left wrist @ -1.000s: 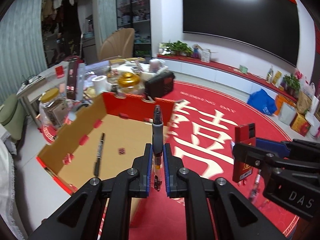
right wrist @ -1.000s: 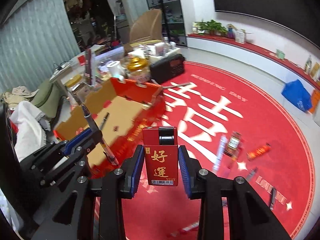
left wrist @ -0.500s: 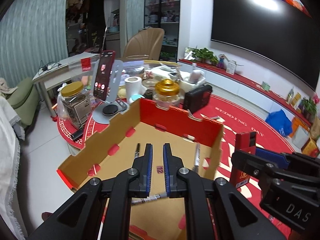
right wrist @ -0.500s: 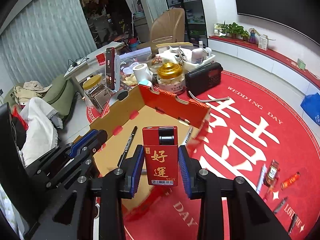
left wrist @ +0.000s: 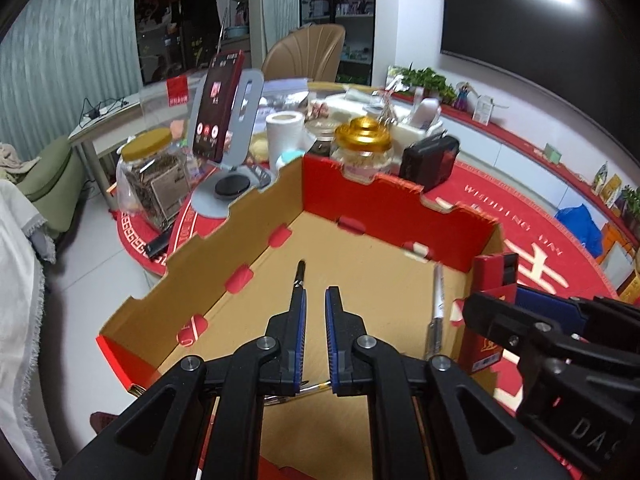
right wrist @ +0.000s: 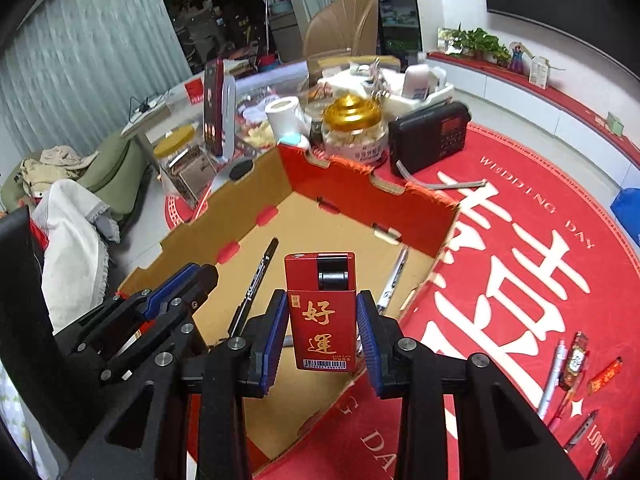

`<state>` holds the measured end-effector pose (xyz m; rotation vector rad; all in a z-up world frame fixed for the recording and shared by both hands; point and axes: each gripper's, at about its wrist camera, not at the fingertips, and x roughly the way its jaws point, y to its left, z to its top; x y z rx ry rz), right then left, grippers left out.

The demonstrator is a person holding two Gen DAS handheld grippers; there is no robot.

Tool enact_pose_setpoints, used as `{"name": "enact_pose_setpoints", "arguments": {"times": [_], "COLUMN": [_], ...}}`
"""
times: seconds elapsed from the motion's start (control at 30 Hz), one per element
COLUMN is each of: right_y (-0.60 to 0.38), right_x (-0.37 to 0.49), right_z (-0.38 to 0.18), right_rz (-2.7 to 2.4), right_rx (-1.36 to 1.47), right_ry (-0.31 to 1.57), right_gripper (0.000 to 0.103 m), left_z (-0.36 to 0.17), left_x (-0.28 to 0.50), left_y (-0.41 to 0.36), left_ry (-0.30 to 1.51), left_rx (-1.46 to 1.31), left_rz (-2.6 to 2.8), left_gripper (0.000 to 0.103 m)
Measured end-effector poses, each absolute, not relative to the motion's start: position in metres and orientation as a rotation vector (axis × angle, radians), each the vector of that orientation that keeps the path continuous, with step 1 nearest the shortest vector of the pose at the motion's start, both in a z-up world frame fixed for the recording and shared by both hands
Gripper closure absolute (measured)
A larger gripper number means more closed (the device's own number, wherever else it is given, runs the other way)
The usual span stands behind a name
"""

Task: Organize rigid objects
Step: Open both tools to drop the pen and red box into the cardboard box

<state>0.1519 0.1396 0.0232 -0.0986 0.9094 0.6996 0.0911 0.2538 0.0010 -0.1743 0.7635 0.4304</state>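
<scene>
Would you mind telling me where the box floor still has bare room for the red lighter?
The box floor is bare between the black marker and white pen, up to the red wall. It is crowded nearest the grippers.

A lived-in home living room. A round table [right wrist: 520,208] under a red wedding-day cloth is the landmark: behind it stand a tan chair [right wrist: 344,24], shelves and grey curtains [right wrist: 80,56]; on its far edge crowd jars, a paper roll [left wrist: 284,132] and a radio [right wrist: 430,136]; to its right, a big dark screen [left wrist: 540,28] above potted plants [right wrist: 476,42].
</scene>
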Motion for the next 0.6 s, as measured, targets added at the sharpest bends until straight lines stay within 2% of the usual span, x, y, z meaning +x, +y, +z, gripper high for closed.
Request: {"name": "enact_pose_setpoints", "arguments": {"times": [0.1, 0.13, 0.17, 0.2, 0.23, 0.27, 0.33, 0.6], "right_y": [0.147, 0.149, 0.149, 0.149, 0.147, 0.145, 0.135, 0.075], "right_x": [0.155, 0.156, 0.156, 0.156, 0.156, 0.157, 0.158, 0.145], "right_z": [0.014, 0.011, 0.01, 0.01, 0.01, 0.012, 0.017, 0.027], "right_rz": [0.706, 0.71, 0.699, 0.684, 0.678, 0.672, 0.656, 0.612], "right_rx": [-0.115, -0.123, -0.132, -0.147, -0.152, -0.15, -0.117, -0.036], "right_ry": [0.931, 0.936, 0.932, 0.923, 0.915, 0.909, 0.885, 0.868], "right_gripper": [0.067, 0.067, 0.066, 0.066, 0.061, 0.038, 0.002, 0.001], "left_z": [-0.008, -0.012, -0.015, -0.018, -0.02, -0.02, -0.021, -0.003], "left_x": [0.092, 0.092, 0.092, 0.091, 0.089, 0.086, 0.078, 0.07], "left_y": [0.261, 0.263, 0.267, 0.272, 0.278, 0.282, 0.296, 0.263], "left_ry": [0.789, 0.801, 0.811, 0.817, 0.817, 0.811, 0.791, 0.766], "left_rx": [-0.196, -0.201, -0.213, -0.229, -0.249, -0.272, -0.345, -0.281], "left_rz": [0.44, 0.442, 0.458, 0.48, 0.501, 0.513, 0.527, 0.445], "left_gripper": [0.091, 0.075, 0.046, 0.03, 0.013, 0.008, 0.0, 0.0]}}
